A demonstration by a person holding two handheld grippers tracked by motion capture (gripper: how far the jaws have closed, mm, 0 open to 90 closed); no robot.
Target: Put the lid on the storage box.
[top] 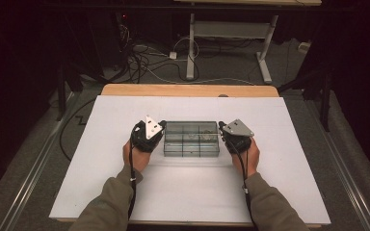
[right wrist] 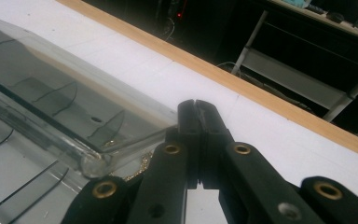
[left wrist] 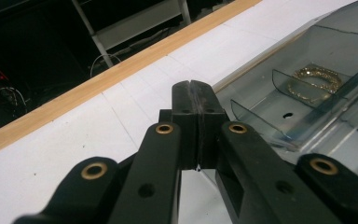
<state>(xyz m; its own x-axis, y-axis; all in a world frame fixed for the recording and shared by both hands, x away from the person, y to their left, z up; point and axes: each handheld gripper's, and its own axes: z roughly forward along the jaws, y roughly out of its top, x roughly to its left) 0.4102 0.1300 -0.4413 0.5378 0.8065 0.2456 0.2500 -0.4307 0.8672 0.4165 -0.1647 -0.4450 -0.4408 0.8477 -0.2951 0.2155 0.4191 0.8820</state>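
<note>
- While both hands rest on the bench [top: 101,159], the clear compartment box [top: 191,138] sits at centre, between the two tools.
- Left tool [top: 155,131] — at the box's 9 o'clock end, jaws fully closed, holding nothing.
- Right tool [top: 223,129] — at the 3 o'clock end, jaws closed, empty, just beside the box corner.
- Gold bracelet [left wrist: 314,80] lies in one compartment.

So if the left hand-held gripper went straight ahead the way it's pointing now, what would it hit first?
Probably nothing at first: the shut left hand-held gripper points past the clear box, which lies to its side, over bare white table toward the wooden edge. Depth is hard to judge.
</note>
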